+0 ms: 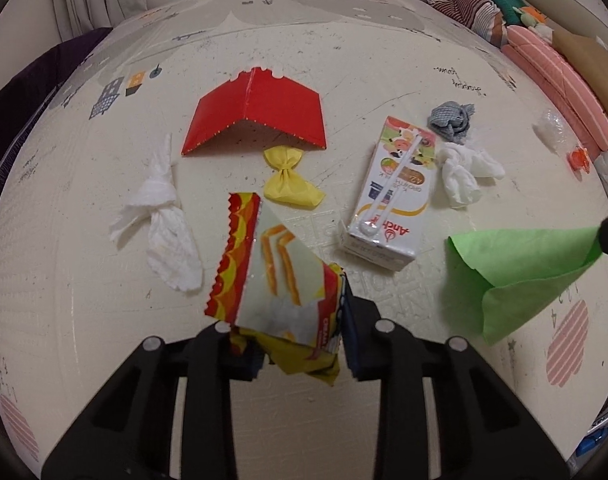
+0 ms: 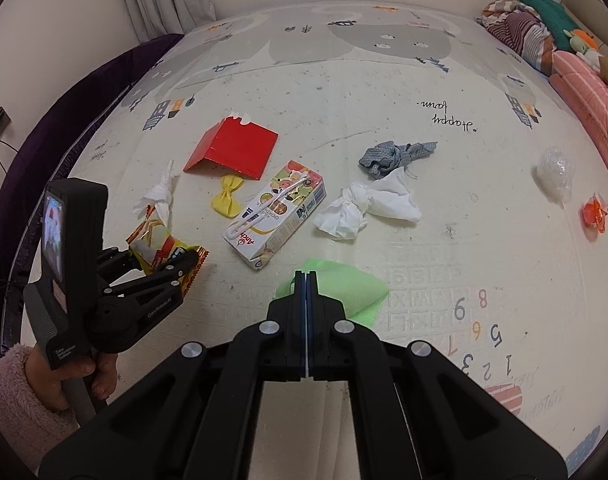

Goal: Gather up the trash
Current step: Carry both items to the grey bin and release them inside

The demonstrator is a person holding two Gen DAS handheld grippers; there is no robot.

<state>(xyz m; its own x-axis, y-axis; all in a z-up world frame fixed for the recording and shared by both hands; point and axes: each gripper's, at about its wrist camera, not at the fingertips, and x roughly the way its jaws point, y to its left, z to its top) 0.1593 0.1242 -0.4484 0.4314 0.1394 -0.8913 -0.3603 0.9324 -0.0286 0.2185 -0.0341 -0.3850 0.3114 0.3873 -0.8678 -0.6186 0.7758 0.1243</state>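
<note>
My left gripper [image 1: 300, 344] is shut on a red-and-yellow snack wrapper [image 1: 272, 272] and holds it just above the play mat; both also show in the right wrist view, gripper [image 2: 184, 260] and wrapper [image 2: 160, 240]. My right gripper [image 2: 306, 280] is shut on a green paper sheet [image 2: 343, 288], which also shows at the right of the left wrist view [image 1: 519, 272]. On the mat lie a milk carton [image 2: 276, 212], a folded red card [image 2: 236, 148], a yellow twisted paper [image 2: 226, 198] and white tissues [image 2: 363, 208].
A grey cloth [image 2: 391, 154], clear plastic wrap [image 2: 555, 176] and an orange scrap [image 2: 593, 214] lie to the right. Striped bedding [image 2: 583, 80] lines the right edge, a dark purple blanket [image 2: 64, 120] the left. Another white tissue [image 1: 164, 216] lies at left.
</note>
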